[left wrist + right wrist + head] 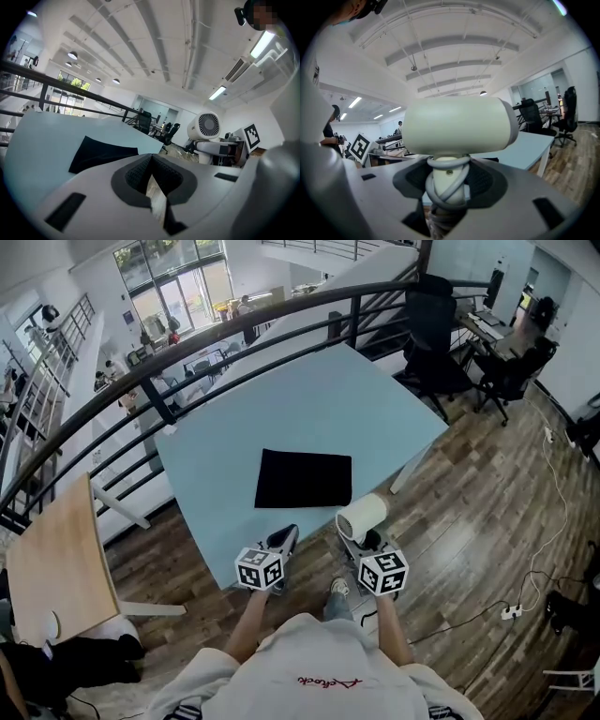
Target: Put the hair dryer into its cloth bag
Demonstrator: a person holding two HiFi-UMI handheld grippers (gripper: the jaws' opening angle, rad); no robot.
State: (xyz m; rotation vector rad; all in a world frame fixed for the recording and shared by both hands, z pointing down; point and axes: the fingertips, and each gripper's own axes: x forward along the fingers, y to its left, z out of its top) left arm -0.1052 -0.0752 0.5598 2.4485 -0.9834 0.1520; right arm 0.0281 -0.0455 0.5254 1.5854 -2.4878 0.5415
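Note:
A black cloth bag [303,478] lies flat on the light blue table [281,409]; it also shows as a dark patch [101,152] in the left gripper view. My right gripper [352,538] is shut on the handle of a cream hair dryer [361,517], its cord wound round the handle [447,185]. The dryer's barrel [457,124] sits above the jaws, just over the table's near edge. My left gripper [285,537] is shut and holds nothing, its pads [140,176] meeting. From the left gripper view the dryer's grille [206,125] appears to the right.
A dark metal railing [187,357] curves behind the table. A wooden desk [52,559] stands at the left, office chairs [436,343] at the back right. A white cable and power strip [511,610] lie on the wood floor.

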